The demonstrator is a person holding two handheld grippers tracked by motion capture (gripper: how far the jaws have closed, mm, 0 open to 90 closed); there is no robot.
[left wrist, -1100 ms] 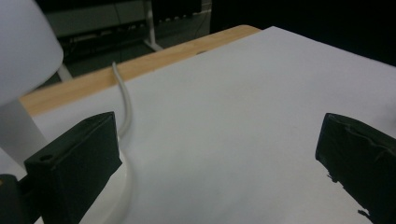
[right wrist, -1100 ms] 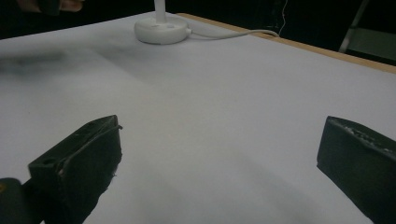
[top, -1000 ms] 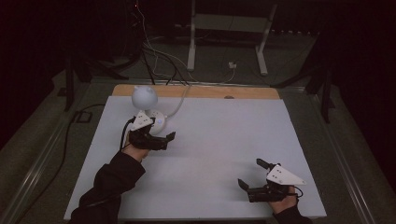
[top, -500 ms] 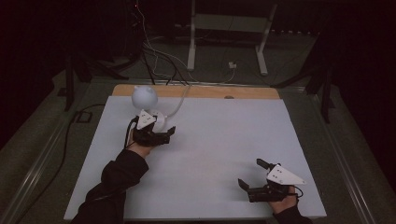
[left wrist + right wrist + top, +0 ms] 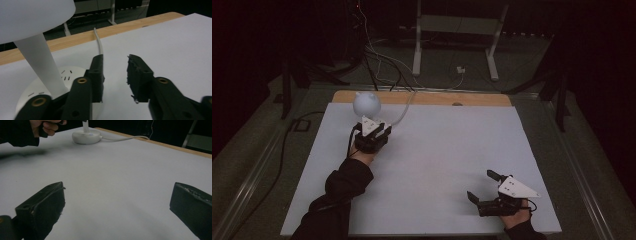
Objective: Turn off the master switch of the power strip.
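Left gripper (image 5: 115,80) beside lamp (image 5: 366,104) base, jaws parted over its cord (image 5: 99,45), slotted base seen close up, right gripper (image 5: 482,188) near table (image 5: 452,145) edge, jaws spread wide

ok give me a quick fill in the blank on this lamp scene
1. The lamp stands near the table's far ____ corner.
2. The left hand-held gripper is ____, beside the lamp's base.
3. The lamp's cord is ____ in colour.
4. The right hand-held gripper is ____.

Missing: left; open; white; open
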